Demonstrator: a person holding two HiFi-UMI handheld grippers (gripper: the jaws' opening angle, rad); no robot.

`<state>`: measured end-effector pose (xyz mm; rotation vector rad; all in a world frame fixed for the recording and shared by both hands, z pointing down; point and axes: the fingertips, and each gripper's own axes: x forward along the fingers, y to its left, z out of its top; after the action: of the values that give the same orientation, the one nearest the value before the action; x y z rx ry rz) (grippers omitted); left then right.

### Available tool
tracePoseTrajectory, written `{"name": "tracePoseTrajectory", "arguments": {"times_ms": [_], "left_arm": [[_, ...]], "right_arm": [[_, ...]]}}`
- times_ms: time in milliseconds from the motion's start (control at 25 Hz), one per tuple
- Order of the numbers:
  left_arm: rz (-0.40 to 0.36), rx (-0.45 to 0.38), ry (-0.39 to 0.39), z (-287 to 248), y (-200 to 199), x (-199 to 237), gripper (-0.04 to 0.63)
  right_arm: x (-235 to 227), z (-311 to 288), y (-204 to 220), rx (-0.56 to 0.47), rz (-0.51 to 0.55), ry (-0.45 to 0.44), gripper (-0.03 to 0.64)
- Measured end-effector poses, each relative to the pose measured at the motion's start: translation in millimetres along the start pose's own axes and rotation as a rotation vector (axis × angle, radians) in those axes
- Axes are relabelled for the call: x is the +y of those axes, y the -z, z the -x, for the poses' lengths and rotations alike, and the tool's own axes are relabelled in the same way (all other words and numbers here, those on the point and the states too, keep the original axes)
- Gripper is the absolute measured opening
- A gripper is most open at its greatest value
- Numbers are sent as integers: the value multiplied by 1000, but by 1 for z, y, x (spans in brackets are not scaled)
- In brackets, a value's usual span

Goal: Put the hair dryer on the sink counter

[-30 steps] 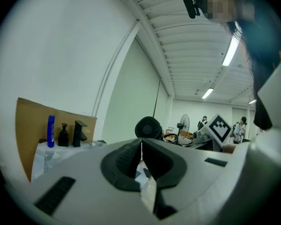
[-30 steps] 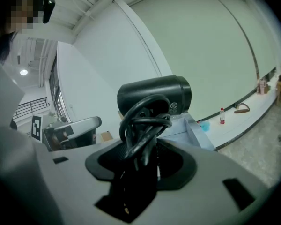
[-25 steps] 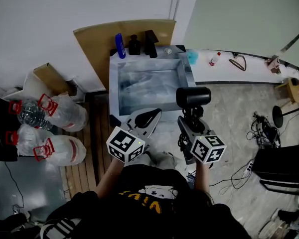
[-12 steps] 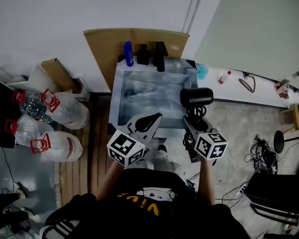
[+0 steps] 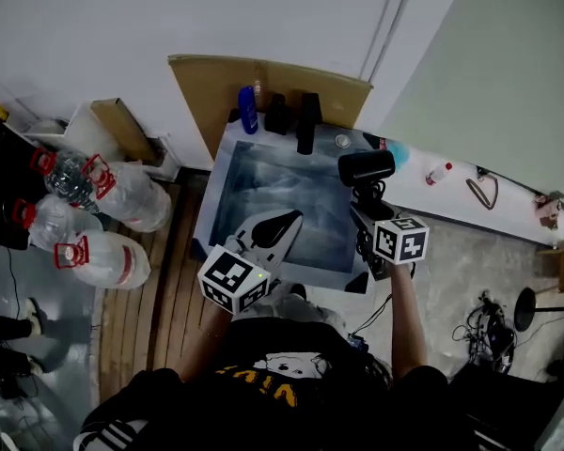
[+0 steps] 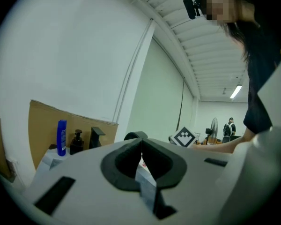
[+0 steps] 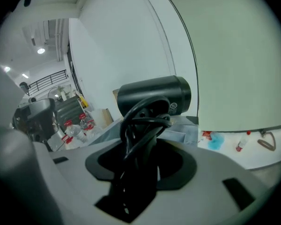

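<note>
A black hair dryer (image 5: 367,169) with its cord coiled round the handle hangs over the far right corner of the grey sink (image 5: 227,216). My right gripper (image 5: 368,212) is shut on its handle and cord. In the right gripper view the hair dryer (image 7: 154,95) has its barrel lying crosswise above the right gripper (image 7: 147,158). The left gripper (image 5: 284,222) hovers over the sink's near edge, shut and empty. In the left gripper view the tips of the left gripper (image 6: 141,146) meet with nothing between them.
On the sink's back rim stand a blue bottle (image 5: 249,109), a black pump bottle (image 5: 276,114) and a black faucet (image 5: 307,120). A cardboard sheet (image 5: 216,78) leans behind. Water jugs (image 5: 103,216) lie on the left, and cables (image 5: 493,316) on the floor at right.
Both grippers have moved forward toward the sink. The hair dryer has gone from beside the sink's near right corner to over its far right corner.
</note>
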<state>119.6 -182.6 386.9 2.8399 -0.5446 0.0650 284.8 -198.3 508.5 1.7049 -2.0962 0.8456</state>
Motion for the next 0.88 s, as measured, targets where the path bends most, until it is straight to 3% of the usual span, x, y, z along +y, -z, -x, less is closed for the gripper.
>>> {"name": "tracePoseTrajectory", "arguments": {"times_ms": [320, 480, 880], "left_arm": [[8, 37, -110, -16, 7, 15, 9], [27, 45, -148, -21, 9, 20, 9], [59, 79, -224, -29, 21, 29, 9]], "right_arm": [[-53, -81, -3, 116, 30, -92, 187], [-71, -114, -3, 189, 81, -103, 187], [-92, -174, -3, 284, 75, -131, 187]]}}
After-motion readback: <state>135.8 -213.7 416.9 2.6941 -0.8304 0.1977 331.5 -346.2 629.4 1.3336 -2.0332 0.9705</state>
